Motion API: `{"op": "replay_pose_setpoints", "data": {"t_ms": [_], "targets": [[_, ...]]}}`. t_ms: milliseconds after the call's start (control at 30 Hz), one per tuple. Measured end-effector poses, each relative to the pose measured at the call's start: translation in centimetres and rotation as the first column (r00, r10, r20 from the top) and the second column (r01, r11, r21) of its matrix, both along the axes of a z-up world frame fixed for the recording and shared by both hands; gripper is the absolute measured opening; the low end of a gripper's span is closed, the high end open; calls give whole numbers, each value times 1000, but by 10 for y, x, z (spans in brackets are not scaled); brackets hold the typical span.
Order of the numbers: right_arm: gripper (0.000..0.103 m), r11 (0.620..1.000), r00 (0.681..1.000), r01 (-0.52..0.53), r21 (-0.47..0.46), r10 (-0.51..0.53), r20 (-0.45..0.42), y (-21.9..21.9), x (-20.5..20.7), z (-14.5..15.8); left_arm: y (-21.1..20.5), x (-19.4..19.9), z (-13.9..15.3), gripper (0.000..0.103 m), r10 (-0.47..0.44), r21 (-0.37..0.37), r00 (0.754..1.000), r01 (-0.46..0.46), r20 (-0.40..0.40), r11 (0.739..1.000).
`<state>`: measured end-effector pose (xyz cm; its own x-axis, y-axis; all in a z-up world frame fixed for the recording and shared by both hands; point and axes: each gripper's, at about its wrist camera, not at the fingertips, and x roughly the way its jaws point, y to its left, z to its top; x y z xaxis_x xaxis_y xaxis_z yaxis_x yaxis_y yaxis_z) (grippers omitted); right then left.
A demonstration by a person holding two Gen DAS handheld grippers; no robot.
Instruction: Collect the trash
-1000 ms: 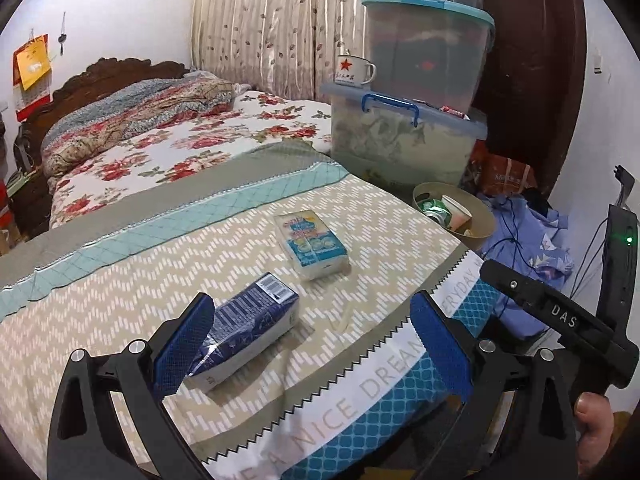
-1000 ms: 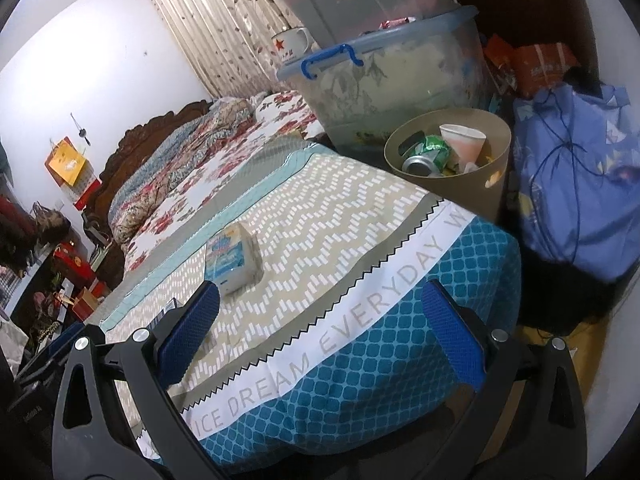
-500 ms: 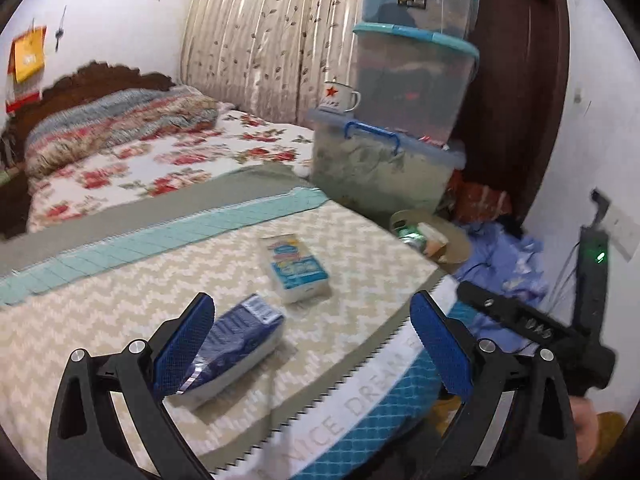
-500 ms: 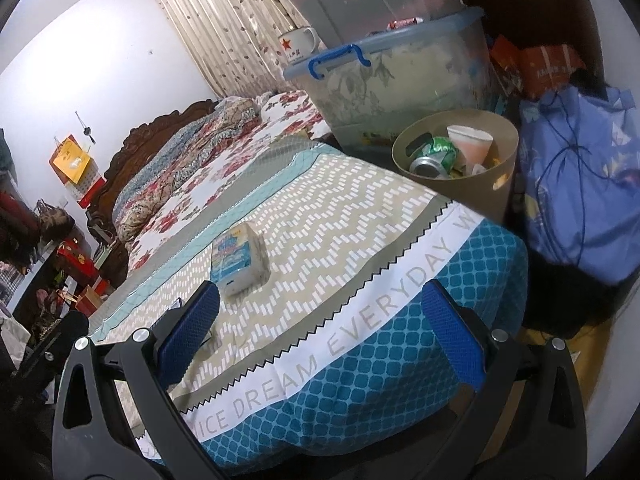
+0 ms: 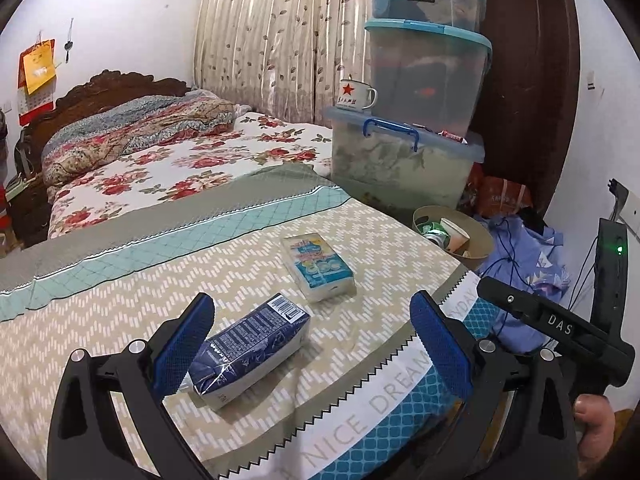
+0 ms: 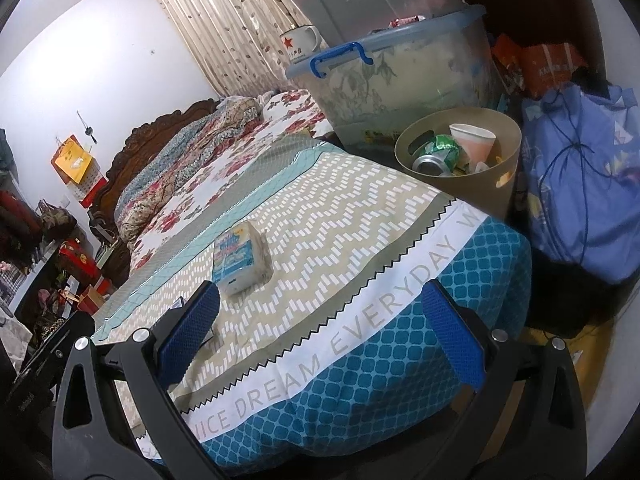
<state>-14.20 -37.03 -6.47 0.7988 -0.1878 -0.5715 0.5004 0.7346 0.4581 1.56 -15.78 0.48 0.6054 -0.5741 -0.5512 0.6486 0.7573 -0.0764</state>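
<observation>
Left wrist | left claw (image 5: 312, 350) wide | carton (image 5: 250, 354) flat, barcode end far-right

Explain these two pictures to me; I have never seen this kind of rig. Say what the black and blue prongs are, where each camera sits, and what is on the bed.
There is no robot: a person holds a two-finger gripper in each hand, with a fisheye camera looking along its fingers. One picture is from the left gripper, the other from the right gripper. Both are open and hold nothing. On the bedspread lie a dark blue carton and a tissue pack. Beside the bed stands a waste bin with a crushed can and paper cup inside.
</observation>
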Motion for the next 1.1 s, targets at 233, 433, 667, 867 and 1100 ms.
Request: {"op": "replay_pose_setpoints", "data": {"t_ms": [233,433,667,867,1100], "targets": [[100,1000,1000,-9,-1,9,-2,2,1,-1,-2,3,-5,94,-8,6,1000,9,-30,1000],[100,999,999,-32,-1,32,-15,7,6,-3,17,18,-4,94,33,-7,999,-33,-27,999],[100,997,997,-78,-10,77,-30,15,17,-5,64,58,8,94,75,40,997,-75,-13,996],[100,986,984,-166,24,167,-64,23,42,-15,62,75,-1,94,-42,34,995,45,-95,998],[100,962,955,-265,-70,252,-154,29,108,-18,10,68,-60,94,-137,225,984,160,-117,961]]}}
